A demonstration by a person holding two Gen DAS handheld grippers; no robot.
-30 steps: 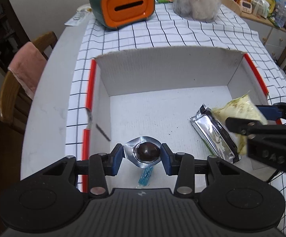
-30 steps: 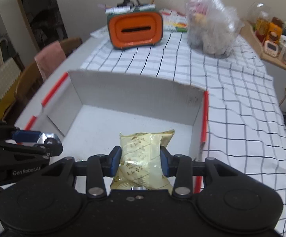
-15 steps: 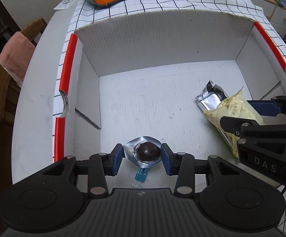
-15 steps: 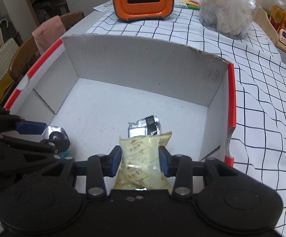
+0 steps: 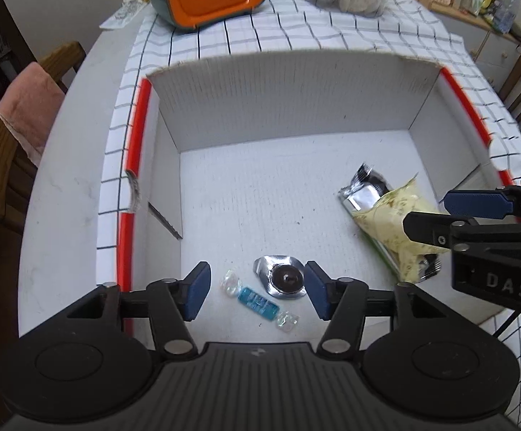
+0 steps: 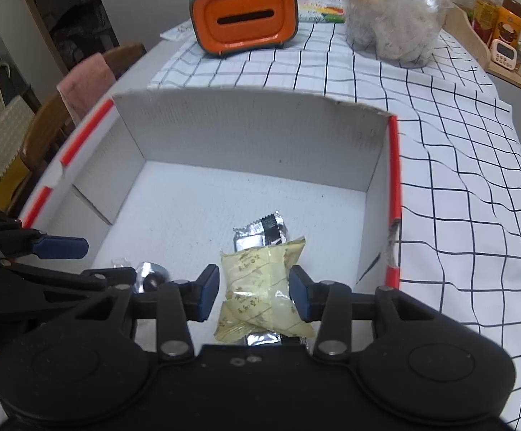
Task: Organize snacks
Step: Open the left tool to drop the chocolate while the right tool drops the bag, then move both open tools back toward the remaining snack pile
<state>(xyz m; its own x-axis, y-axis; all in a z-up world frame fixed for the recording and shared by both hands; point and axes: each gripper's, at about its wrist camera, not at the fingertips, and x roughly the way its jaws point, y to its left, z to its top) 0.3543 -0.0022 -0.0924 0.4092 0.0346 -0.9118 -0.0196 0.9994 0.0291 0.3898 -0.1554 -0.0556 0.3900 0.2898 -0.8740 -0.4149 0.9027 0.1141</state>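
- The left gripper [image 5: 257, 292] points steeply down into the white box [image 5: 289, 107], near its front edge; its jaws are opening and stand clear of the foil-wrapped chocolate [image 5: 285, 280], which lies on the box floor between them, closer to the right pad
- A blue candy [image 5: 258, 300] lies just beside the chocolate, its long axis slanting across the gap – neither pad touches it
- The right gripper [image 6: 254, 296] also tilts steeply down, by the box's right wall; its jaws are opening, both pads parted slightly from the yellow snack packet [image 6: 260, 287] between them
- That packet rests on a silver wrapper [image 6: 260, 233], long axis running toward the far wall – so each snack appears released, and both hands likely need only lift straight out
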